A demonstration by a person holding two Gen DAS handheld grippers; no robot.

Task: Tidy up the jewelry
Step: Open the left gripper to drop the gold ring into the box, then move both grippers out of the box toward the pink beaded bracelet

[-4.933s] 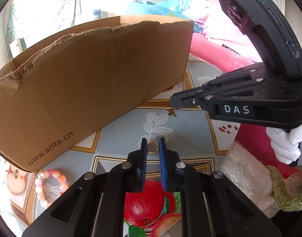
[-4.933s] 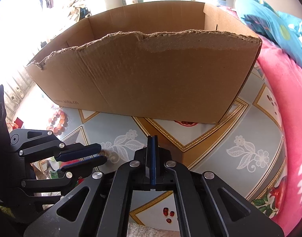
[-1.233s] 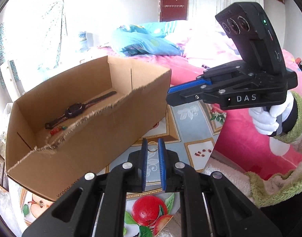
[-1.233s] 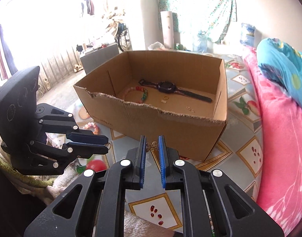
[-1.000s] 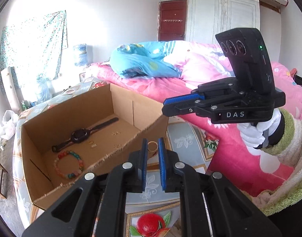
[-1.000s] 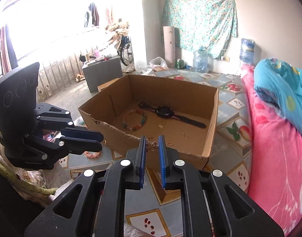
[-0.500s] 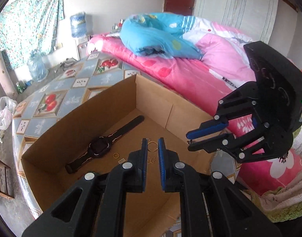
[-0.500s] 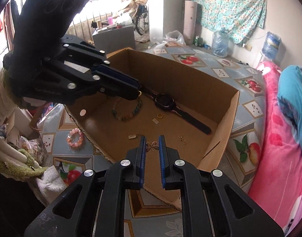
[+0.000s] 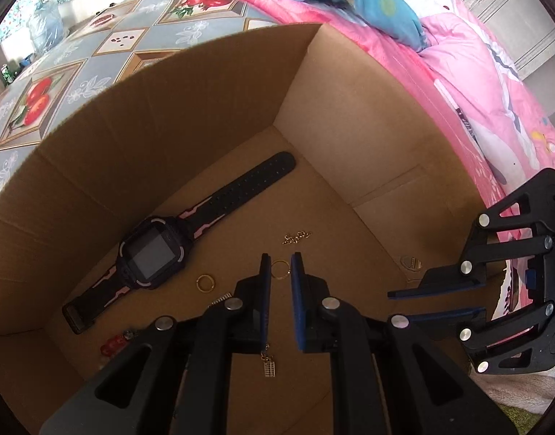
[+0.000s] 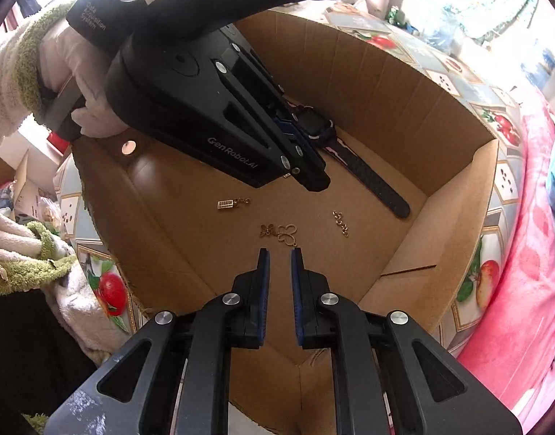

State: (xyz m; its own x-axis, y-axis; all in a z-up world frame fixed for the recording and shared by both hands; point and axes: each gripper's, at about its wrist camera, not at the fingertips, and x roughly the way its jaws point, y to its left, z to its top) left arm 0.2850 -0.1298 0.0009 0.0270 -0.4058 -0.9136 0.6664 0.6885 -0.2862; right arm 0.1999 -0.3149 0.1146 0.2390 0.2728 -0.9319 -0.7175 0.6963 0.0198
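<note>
Tools (left (image 9: 279,266), right (image 10: 279,253)) pinch rings inside cardboard box (image 9: 190,108)

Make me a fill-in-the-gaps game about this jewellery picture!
1. The black wristwatch with pink stripes lies inside a brown cardboard ___.
2. The left gripper pinches a small gold ___ between its blue fingertips.
3. The quilt on the bed is bright ___.

Missing words: box; ring; pink
</note>
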